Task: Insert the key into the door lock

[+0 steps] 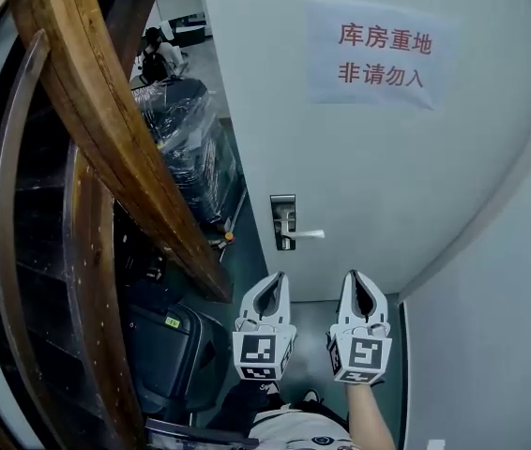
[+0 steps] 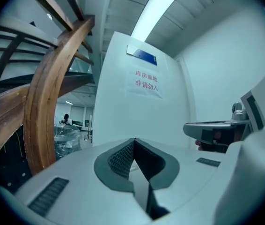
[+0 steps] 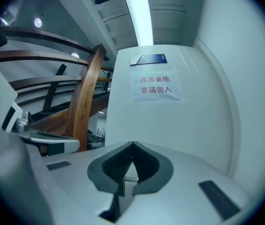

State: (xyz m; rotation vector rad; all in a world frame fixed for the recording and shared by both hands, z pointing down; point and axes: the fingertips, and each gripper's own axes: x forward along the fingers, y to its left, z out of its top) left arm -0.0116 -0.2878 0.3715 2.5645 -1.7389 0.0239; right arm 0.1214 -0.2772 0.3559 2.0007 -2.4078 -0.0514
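Left gripper (image 1: 278,277), right gripper (image 1: 355,275): white shells, ribbed dark pads (image 2: 118,158), claws pressed together; both below dark rectangular lock plate (image 1: 283,216), silvery lever (image 1: 309,234).

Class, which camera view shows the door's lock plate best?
The head view: the lock plate sits in plain sight on the door. Both gripper views show the door and its paper sign, but no lock plate can be made out.

A smooth, matt door (image 1: 359,157) carries a paper notice (image 1: 371,54) and a shiny metal handle (image 1: 308,235), beside a glossy varnished wooden rail (image 1: 106,129). The left tool (image 1: 275,281) and right tool (image 1: 356,279) are matt pale plastic with ribbed dark pads (image 2: 118,161); the right grips a bright metal key (image 3: 130,178).
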